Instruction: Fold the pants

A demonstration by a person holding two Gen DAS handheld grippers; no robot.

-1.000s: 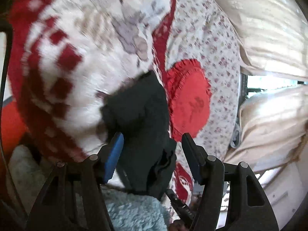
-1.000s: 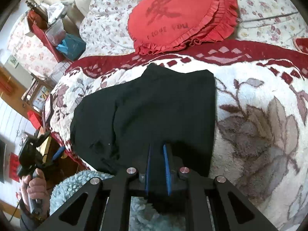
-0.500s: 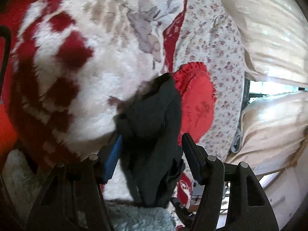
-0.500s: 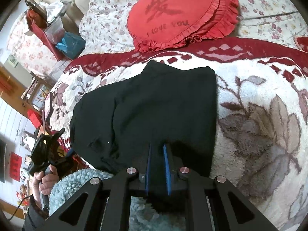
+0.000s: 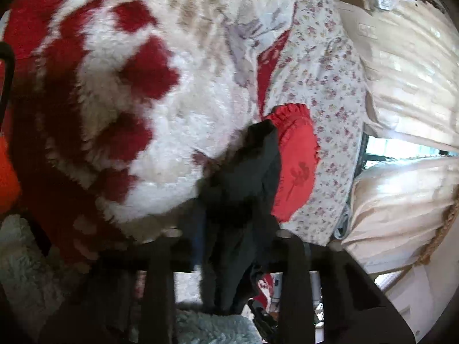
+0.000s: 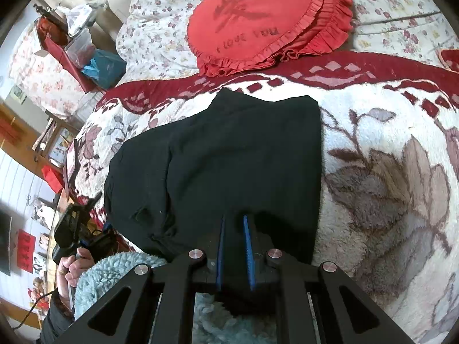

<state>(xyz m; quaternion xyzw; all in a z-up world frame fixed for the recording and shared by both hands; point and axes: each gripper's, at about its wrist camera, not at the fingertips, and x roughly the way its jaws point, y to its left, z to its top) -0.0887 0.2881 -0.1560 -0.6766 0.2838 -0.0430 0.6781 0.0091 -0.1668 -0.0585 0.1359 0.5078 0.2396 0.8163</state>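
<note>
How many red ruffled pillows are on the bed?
1: the red pillow lies on the floral quilt, just beyond the black pants' far edge. Others may sit out of view.

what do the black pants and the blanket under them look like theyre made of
Black pants: soft matte knit, probably cotton jersey or fleece; no sheen, limp rounded folds. Blanket: plush pile, likely synthetic fleece; fuzzy tufted surface with a woven-in red and floral pattern.

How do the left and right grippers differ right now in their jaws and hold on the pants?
The right gripper has its jaws nearly together, pinching the black pants at the near edge. The left gripper is blurred, its jaws wider around bunched fabric; clamping unclear. Both sit at the pants.
</note>
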